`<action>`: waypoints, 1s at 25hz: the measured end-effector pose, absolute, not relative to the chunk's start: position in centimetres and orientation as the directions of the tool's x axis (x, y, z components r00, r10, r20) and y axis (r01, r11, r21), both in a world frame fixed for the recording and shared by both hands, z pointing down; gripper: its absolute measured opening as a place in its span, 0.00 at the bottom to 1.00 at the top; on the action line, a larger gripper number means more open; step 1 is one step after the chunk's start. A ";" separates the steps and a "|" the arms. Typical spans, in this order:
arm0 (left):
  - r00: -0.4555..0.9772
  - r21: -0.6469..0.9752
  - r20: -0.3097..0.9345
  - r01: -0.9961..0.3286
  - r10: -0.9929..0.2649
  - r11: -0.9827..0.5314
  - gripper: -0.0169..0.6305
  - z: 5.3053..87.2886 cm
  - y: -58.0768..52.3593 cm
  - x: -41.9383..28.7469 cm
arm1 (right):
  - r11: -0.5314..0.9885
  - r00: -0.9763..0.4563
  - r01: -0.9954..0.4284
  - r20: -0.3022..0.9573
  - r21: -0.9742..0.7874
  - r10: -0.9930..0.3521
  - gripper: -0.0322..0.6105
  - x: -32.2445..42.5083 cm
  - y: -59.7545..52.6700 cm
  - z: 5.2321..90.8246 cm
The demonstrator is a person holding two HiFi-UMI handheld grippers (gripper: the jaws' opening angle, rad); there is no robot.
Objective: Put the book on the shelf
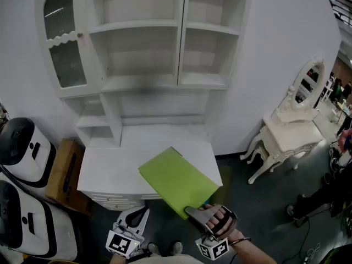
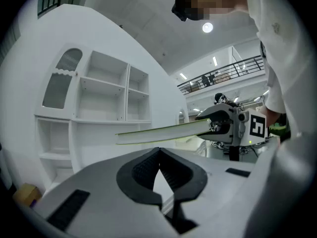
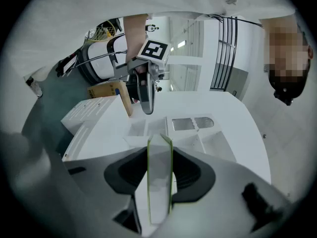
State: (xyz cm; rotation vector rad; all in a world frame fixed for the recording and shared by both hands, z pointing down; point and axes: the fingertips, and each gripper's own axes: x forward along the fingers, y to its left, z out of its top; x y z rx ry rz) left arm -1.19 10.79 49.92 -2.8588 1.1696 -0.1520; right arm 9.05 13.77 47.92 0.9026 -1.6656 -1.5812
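Gripped at its near corner by the right gripper [image 1: 193,212] jaws: a thin lime-green book [image 1: 177,181], flat and level above the white bench [image 1: 110,169], long axis slanting away and leftward toward the shelf unit [image 1: 159,54] ahead. Smooth stiff covers, pale page block; boxy open white shelves. Left gripper [image 1: 127,232] lower, beside, jaws closed, empty, farther off.

A white shelf unit [image 1: 135,25] with an arched glass door [image 1: 63,43] stands against a white wall [image 1: 275,65] on a dark grey floor [image 1: 269,213]. To its right is a white dressing table [image 1: 291,139] with an oval mirror [image 1: 307,84]; to its left, a cardboard box [image 1: 63,172]. A ceiling lamp [image 2: 207,28] glows overhead.
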 end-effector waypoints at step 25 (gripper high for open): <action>0.712 -0.073 0.043 -0.697 -0.701 -0.713 0.04 49.3 12.6 -1.3 | 0.012 -0.555 -0.083 -0.036 0.996 -0.831 0.28 7.6 14.1 46.7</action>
